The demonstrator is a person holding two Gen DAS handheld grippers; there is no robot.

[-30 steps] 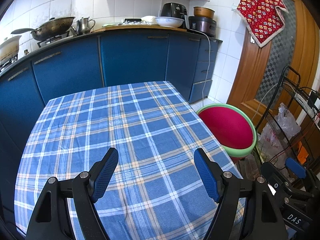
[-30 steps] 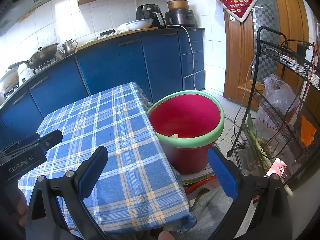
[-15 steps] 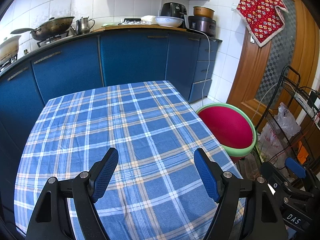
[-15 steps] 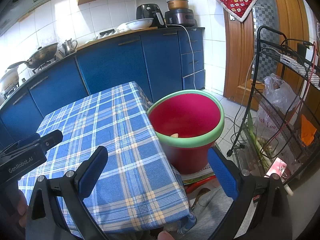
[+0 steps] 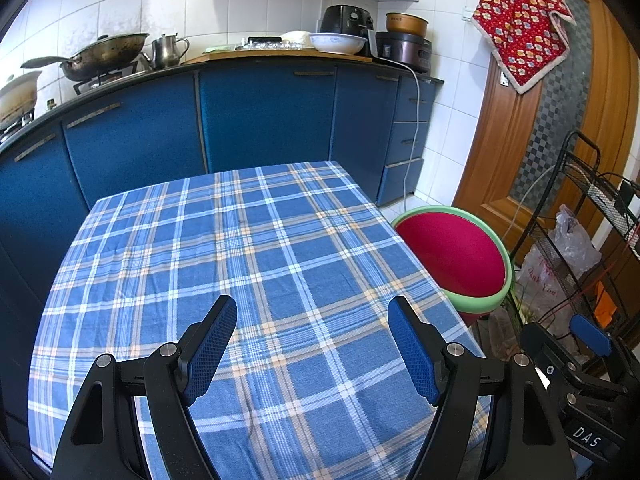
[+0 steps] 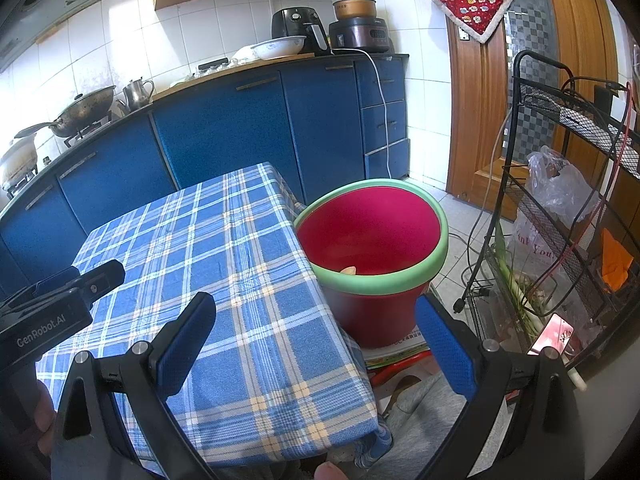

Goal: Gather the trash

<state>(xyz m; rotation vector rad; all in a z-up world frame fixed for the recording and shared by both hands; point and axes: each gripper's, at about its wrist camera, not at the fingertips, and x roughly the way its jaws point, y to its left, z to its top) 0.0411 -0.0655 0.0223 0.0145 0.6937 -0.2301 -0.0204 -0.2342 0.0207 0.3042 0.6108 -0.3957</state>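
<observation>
Kitchen with blue cabinets (image 5: pixel 132 148) along the back, wok (image 5: pixel 102 56) and kettle (image 5: pixel 166 51) up on the counter, wooden door (image 6: pixel 476 112) off to the right. Nothing going on back there.

Next biggest: the surface, covered in a blue plaid tablecloth (image 5: pixel 240 264). Completely bare as far as either view shows, not a scrap of trash on it.

Then the red bin with the green rim (image 6: pixel 424 268), parked just beside the surface's right edge and sitting on what looks like a stack of books or magazines. Tilted a bit toward the cameras. One small pale scrap (image 6: pixel 349 269) visible inside, near the front rim, so at least something already in there. Can't tell what it is. Wire rack (image 6: pixel 560 184) with a plastic bag (image 6: pixel 560 188) further right, well apart from the bin.

Left gripper (image 5: pixel 312 344) hovering over the near part of the cloth, jaws spread wide, nothing between them. Right gripper (image 6: pixel 316 344) angled over the surface's corner and the bin, jaws likewise spread and empty.

Best guess on the step: either the very end, everything collected, or a pause between pieces. Next move probably calls for scanning around for anything left, maybe off the surface or on the floor, since nothing to grab shows up here. If nothing turns up, pretty much done.
</observation>
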